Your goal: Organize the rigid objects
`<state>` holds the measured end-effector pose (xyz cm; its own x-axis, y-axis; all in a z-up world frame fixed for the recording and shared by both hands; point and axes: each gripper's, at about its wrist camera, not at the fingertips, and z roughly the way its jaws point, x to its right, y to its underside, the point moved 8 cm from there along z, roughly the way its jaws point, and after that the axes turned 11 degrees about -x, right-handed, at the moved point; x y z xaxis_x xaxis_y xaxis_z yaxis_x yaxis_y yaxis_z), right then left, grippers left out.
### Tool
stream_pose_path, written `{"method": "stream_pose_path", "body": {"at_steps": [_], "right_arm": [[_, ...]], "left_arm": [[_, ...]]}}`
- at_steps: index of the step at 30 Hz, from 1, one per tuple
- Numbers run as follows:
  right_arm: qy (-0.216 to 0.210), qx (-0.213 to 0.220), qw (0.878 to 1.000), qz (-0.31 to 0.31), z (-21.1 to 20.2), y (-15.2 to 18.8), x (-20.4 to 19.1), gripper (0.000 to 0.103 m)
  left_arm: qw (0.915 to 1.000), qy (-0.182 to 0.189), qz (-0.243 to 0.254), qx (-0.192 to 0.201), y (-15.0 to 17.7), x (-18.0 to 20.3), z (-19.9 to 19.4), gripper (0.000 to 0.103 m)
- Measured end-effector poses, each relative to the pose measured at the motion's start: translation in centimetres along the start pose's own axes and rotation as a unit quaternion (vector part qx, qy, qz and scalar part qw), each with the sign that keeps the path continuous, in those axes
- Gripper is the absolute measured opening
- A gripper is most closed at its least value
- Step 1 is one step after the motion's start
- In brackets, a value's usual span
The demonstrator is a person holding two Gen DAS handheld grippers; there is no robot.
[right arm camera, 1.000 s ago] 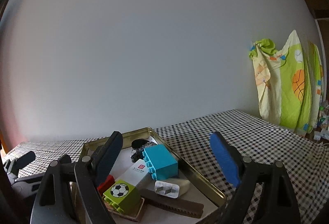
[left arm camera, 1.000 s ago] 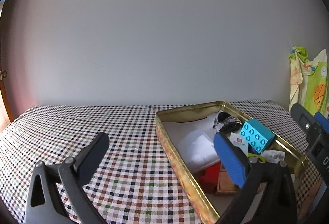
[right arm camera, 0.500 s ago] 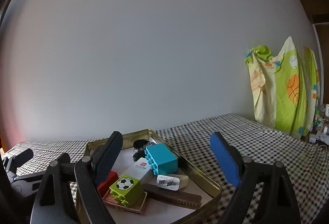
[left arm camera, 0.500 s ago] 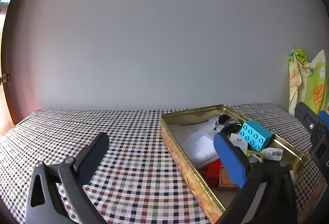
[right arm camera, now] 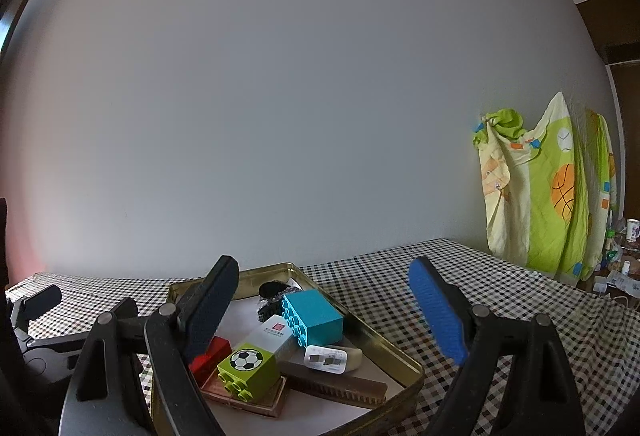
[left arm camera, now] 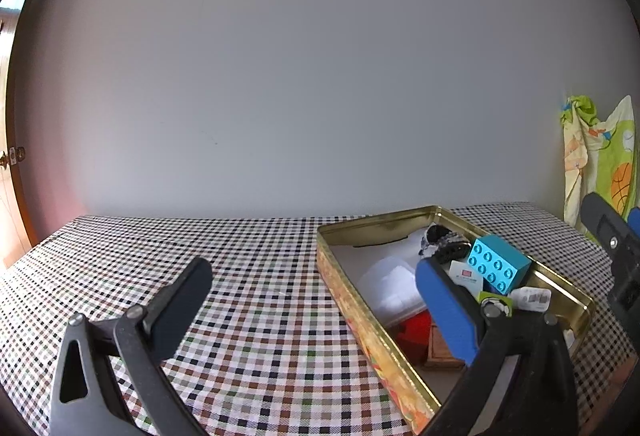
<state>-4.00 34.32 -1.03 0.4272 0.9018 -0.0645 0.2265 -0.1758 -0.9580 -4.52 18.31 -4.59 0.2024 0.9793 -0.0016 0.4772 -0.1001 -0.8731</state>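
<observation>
Since the earlier frames: both views have tilted up a little, so the gold tin tray point(right arm camera: 404, 354) and its contents sit lower in each picture; nothing inside it has shifted. Left gripper point(left arm camera: 316, 300): jaws wide apart, nothing between them, held over the checkered tablecloth point(left arm camera: 248, 276), its blue finger in front of the tray's near side. Right gripper point(right arm camera: 320, 300): jaws likewise spread wide and empty, held above the tray, dark finger over its left part, blue finger out over the cloth to its right. Tray contents, in a loose pile: blue building block point(right arm camera: 314, 316), leaning against a white carton with a red mark point(right arm camera: 272, 334); green block with a football print point(right arm camera: 248, 368), resting on a flat wooden piece point(right arm camera: 256, 400); red block point(right arm camera: 210, 354), partly hidden behind the dark finger; white plug adapter point(right arm camera: 326, 360); brown comb point(right arm camera: 340, 388) along the front; a dark item point(right arm camera: 272, 292) at the far end, too small to identify. Background: plain grey wall, a green and yellow printed cloth point(right arm camera: 548, 192) hanging at right.
</observation>
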Motion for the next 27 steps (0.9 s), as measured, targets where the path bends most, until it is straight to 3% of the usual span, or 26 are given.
{"method": "stream_pose_path", "body": {"at_steps": [27], "right_arm": [[-0.008, -0.008, 1.0, -0.001, 0.17, 0.18, -0.12, 0.089]], "left_arm": [[0.9999, -0.01, 0.011, -0.006, -0.13, 0.24, 0.0, 0.103]]}}
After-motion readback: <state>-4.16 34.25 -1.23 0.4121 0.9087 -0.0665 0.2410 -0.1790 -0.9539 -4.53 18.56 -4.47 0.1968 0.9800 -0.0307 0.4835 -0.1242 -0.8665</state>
